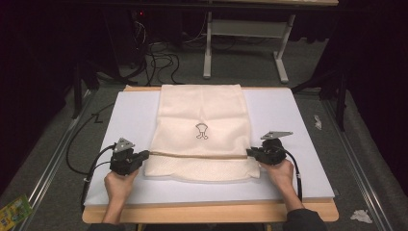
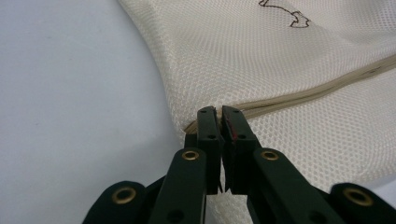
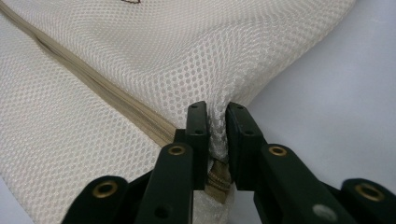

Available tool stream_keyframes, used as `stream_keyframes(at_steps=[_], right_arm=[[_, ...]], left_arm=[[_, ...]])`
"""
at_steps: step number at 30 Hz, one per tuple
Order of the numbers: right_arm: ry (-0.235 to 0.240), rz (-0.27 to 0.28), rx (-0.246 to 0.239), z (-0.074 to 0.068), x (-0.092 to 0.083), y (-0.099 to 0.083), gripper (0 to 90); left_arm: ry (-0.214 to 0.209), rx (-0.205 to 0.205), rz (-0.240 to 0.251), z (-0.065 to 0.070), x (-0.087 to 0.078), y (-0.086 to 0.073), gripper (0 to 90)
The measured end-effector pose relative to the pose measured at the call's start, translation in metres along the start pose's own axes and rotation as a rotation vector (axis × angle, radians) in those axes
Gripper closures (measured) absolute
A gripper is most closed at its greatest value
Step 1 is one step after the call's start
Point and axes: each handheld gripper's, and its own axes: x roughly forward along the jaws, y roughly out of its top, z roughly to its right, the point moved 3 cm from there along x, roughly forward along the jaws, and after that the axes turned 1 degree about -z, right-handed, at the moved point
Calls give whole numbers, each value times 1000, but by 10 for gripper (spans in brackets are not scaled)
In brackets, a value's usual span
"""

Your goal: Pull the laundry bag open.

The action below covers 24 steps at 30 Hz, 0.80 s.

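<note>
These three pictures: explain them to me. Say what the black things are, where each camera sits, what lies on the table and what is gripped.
A person stands at a table and holds a black two-jaw hand tool in each hand: the left tool and the right tool. The high view looks down from above the person's side. The other two views come from cameras riding on the tools, looking along their jaws. On the white table top lies a cream mesh fabric bag with a small dark embroidered mark and a tan zipper band running across it. The left tool is shut on the bag's edge at the zipper's end. The right tool has mesh bunched between its jaws at the opposite edge.
</note>
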Motion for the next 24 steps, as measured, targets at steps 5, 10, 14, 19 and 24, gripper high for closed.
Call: stream_keyframes(at_steps=[5,10,14,19,24], right_arm=[[-20,-5,-1,0,1,-1,706],[-55,3,-4,0,-2,-2,599],[-71,53,-7,0,-11,-2,549],[-82,96,-3,4,-21,-1,543],[-99,163,6,9,-33,0,553]], left_arm=[[-6,14,3,-1,1,-1,862],[-36,4,26,2,0,1,827],[-23,26,55,3,-4,2,788],[-9,13,110,0,-10,5,720],[12,23,155,-3,-17,10,668]])
